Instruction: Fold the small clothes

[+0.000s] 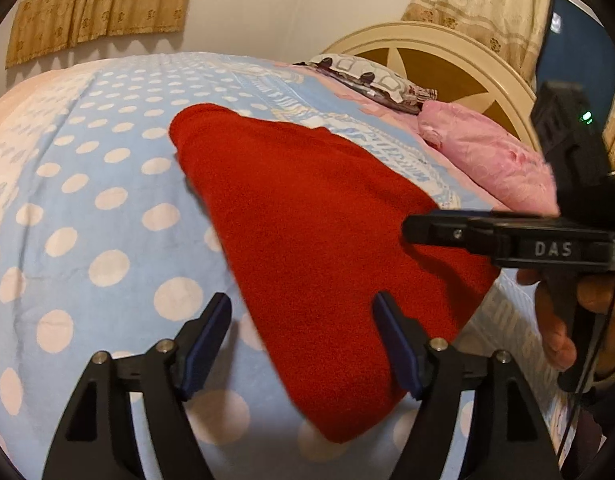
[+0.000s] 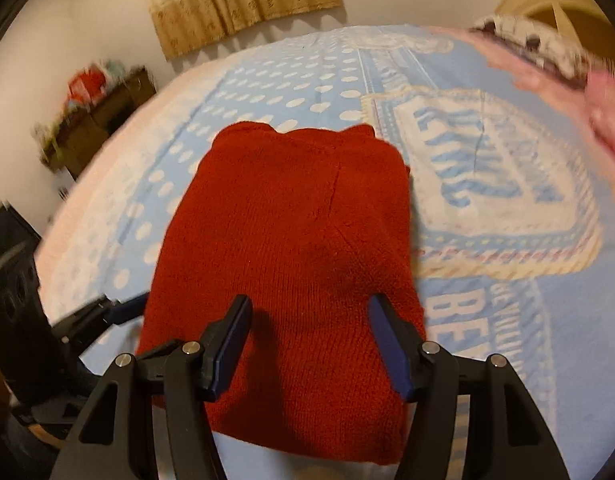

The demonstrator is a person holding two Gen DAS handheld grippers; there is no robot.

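A red knitted garment (image 1: 307,240) lies folded flat on a blue bedspread with white dots (image 1: 87,200). It also shows in the right wrist view (image 2: 291,232). My left gripper (image 1: 303,320) is open and empty, hovering over the garment's near left edge. My right gripper (image 2: 309,320) is open and empty, just above the garment's near end. In the left wrist view the right gripper (image 1: 411,232) reaches in from the right over the garment's edge. In the right wrist view the left gripper (image 2: 119,308) shows at the garment's left side.
A pink pillow (image 1: 487,160) and a patterned pillow (image 1: 371,76) lie at the headboard (image 1: 447,60). Curtains (image 1: 99,0) hang on the wall behind. A dark shelf with clutter (image 2: 95,108) stands beyond the bed's left side. The bedspread shows a large printed badge (image 2: 487,168).
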